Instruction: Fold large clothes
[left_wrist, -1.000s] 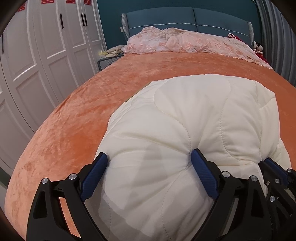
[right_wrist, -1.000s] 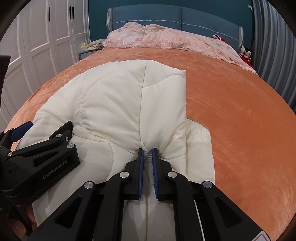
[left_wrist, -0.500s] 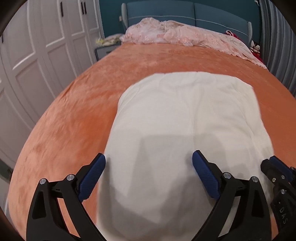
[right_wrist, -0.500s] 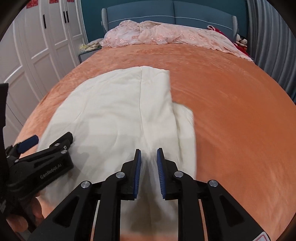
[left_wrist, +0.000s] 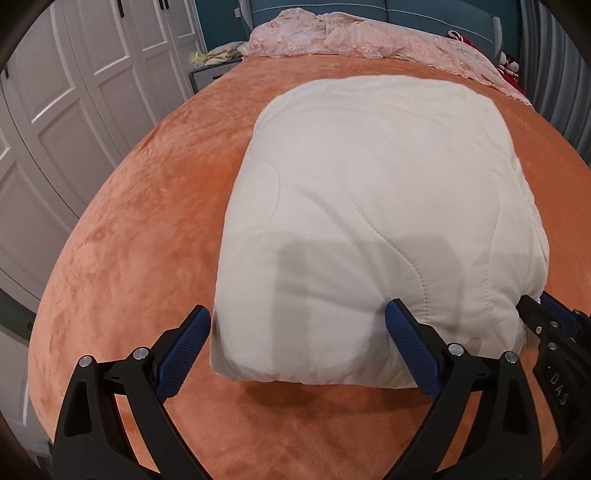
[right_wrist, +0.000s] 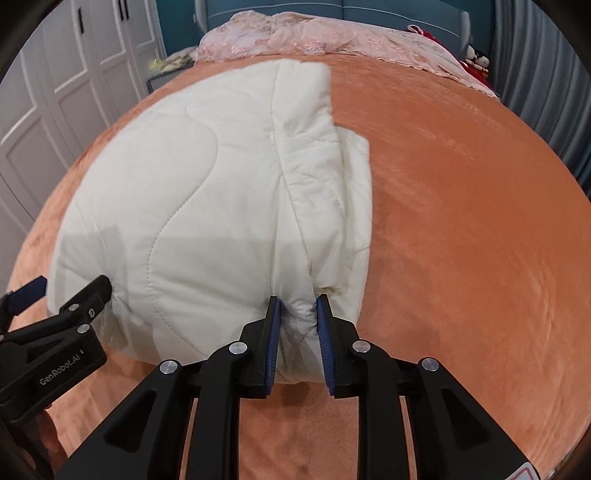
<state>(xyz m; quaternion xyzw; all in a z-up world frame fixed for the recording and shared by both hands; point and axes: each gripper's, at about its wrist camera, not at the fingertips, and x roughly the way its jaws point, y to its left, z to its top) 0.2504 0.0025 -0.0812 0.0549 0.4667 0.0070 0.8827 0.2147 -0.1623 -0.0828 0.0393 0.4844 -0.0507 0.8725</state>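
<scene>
The cream quilted garment (left_wrist: 376, 206) lies folded into a thick pad on the orange bed (left_wrist: 140, 229), its near edge toward both claws. The left claw (left_wrist: 299, 347) stands wide apart, its blue pads straddling the near left part of the bundle without pinching it, while the right claw (right_wrist: 297, 332) has its pads drawn close around a bunched bit of the near right edge, though a gap shows and I judge the hold loose or just letting go. To finish this fold well, set the near edge down square with the layer beneath, then let the cloth slip free without dragging it back (padded fabric tends to spring up). The stepped layers (right_wrist: 347, 177) on the right side look uneven; pressing and smoothing there, from the middle outward, should keep the pad flat for any further fold.
</scene>
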